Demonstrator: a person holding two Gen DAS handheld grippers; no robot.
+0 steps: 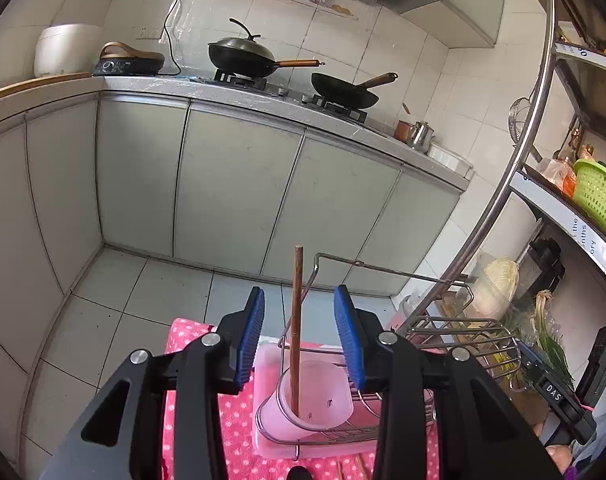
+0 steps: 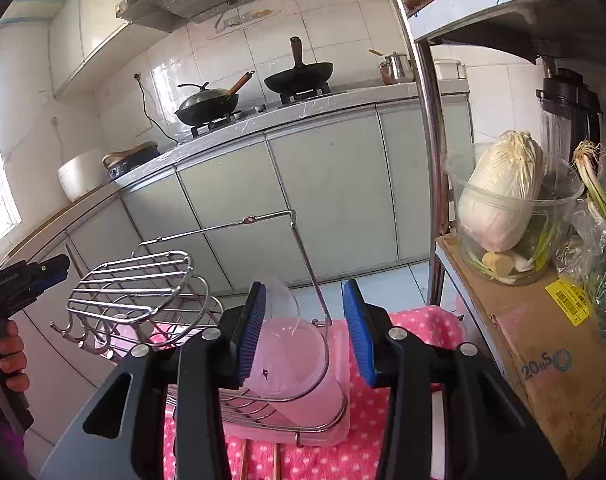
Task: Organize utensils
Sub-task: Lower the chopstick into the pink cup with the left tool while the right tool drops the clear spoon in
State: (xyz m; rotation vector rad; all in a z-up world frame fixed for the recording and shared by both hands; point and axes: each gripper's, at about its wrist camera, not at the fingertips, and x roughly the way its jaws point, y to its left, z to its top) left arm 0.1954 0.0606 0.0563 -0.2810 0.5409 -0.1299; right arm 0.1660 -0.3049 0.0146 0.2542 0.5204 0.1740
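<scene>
A wooden chopstick (image 1: 296, 328) stands upright in a translucent pink cup (image 1: 315, 396) held in a wire rack (image 1: 459, 340) on a pink tray (image 1: 271, 440). My left gripper (image 1: 299, 338) is open, its blue pads either side of the chopstick and apart from it. My right gripper (image 2: 307, 330) is open and empty over a clear pink cup (image 2: 291, 356) in the wire rack (image 2: 139, 284). More chopsticks (image 2: 245, 460) lie on the pink dotted cloth (image 2: 419, 320) below. The left gripper also shows at the left edge of the right wrist view (image 2: 27, 280).
A metal shelf pole (image 2: 427, 160) stands to the right, with a cardboard box (image 2: 543, 360), a cabbage in a clear bowl (image 2: 503, 192) and spring onions beside it. Grey cabinets (image 1: 239, 184) with two woks (image 1: 243, 56) on the stove lie beyond the tiled floor.
</scene>
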